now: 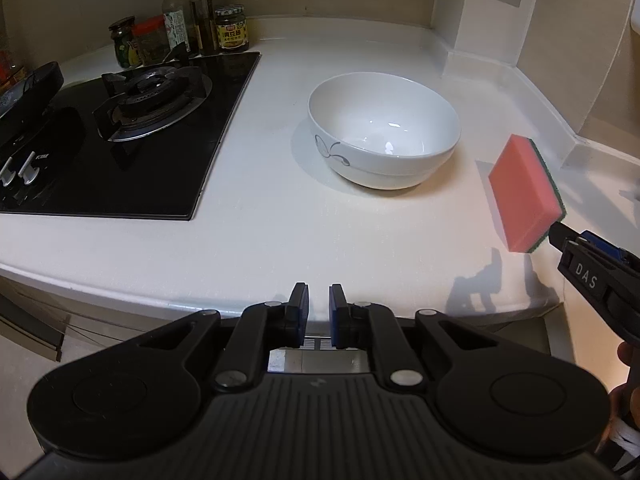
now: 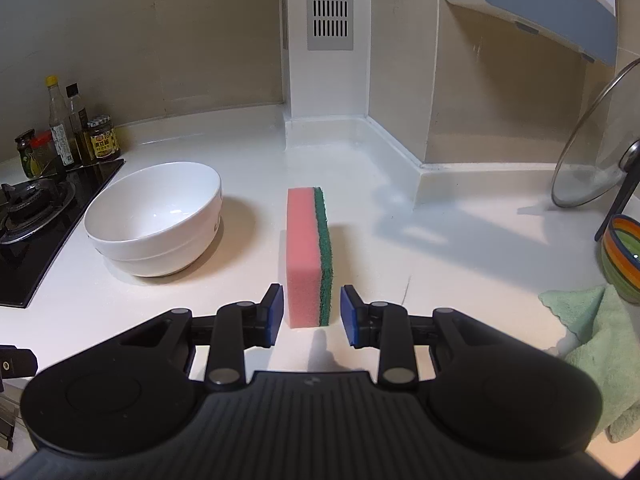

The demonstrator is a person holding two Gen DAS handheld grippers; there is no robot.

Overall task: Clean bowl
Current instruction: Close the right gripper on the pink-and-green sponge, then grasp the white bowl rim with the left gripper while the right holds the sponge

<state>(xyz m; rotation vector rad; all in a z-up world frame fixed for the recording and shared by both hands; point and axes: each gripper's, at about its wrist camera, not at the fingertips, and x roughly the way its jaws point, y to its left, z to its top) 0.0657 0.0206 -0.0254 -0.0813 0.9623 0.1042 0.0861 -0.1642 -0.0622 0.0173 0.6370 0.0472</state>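
Right gripper (image 2: 312, 316) spread wide astride the pink-and-green rectangular sponge (image 2: 309, 256), on edge, long axis pointing away; white ceramic bowl (image 2: 154, 220) sits left; left gripper (image 1: 319, 316) narrowly parted, empty.

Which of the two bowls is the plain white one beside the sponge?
The white bowl left of the upright pink sponge, next to the stove. The other bowl, at the far right edge, is striped orange and green.
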